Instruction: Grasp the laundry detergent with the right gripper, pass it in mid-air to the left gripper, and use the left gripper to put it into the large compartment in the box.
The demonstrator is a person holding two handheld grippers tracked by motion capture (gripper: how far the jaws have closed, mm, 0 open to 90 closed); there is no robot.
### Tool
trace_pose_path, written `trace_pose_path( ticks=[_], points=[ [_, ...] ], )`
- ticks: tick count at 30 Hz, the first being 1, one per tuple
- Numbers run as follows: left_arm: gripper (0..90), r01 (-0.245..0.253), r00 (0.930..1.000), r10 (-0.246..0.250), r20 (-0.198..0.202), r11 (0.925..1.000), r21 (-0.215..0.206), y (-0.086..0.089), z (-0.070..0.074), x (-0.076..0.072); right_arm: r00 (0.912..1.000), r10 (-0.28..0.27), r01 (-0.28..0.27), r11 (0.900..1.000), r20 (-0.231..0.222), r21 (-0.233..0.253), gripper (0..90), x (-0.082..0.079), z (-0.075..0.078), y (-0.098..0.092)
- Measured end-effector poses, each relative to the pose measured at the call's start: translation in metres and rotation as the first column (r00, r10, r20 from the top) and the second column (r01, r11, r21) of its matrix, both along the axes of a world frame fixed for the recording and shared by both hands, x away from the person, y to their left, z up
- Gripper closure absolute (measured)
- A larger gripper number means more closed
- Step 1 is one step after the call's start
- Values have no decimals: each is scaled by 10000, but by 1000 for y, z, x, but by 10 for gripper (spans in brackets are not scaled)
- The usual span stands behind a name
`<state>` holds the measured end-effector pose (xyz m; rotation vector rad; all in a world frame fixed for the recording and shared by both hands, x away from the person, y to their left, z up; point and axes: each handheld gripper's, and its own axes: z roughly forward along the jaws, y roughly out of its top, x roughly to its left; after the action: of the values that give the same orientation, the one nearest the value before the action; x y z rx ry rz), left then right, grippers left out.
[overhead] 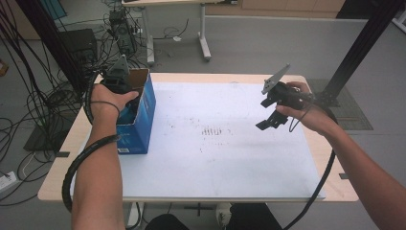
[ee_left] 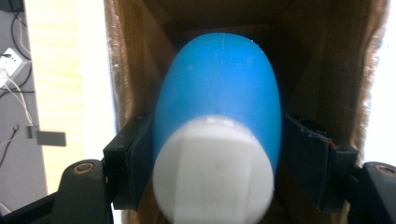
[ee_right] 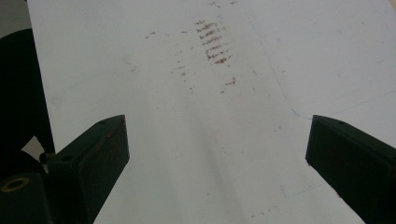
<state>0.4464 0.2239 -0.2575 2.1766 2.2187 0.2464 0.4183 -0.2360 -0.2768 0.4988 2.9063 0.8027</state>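
1. The left gripper (ee_left: 217,154) is down inside the open blue cardboard box (overhead: 143,115); its jaws are closed against both flanks of a rounded blue plastic bottle with a white cap (ee_left: 217,135), cap toward the camera, brown box walls on either side.
2. Judging by this, the grasp is made, but the bottle is not yet clear of the box; lifting it out and setting it down remain.
3. The right gripper (overhead: 271,116) hangs over the mat, jaws spread wide with nothing between them.
4. Below and ahead of those jaws lies a white mat (ee_right: 140,60) with reddish-brown smudges (ee_right: 214,44).
5. The mat covers a light wooden table (overhead: 57,177); around it, grey floor (overhead: 268,43) with tangled black cables (overhead: 28,105).
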Motion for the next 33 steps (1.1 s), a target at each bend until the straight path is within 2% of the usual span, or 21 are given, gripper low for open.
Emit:
trace_pose_path(
  ticks=[8,15,23,26,33],
  points=[
    [254,22,9993,-25,375,10000,82,1,22,-9,10000,-52,52,10000,-11,-60,60,0,0,2],
    [198,532,9952,-528,821,9986,-25,-10,47,-15,9999,-114,113,9996,-25,-244,60,2,2,5],
    [146,1418,9825,-1394,1238,9898,-104,-47,67,-15,9998,-167,170,9982,45,-571,60,8,10,6],
    [130,1723,9761,-1688,1366,9849,-144,-63,70,-12,9997,-232,234,9966,28,-796,60,11,12,5],
    [114,2422,9619,-2368,1369,9699,-239,-96,70,-2,9992,-400,401,9927,36,-1139,61,25,17,0]
  ],
)
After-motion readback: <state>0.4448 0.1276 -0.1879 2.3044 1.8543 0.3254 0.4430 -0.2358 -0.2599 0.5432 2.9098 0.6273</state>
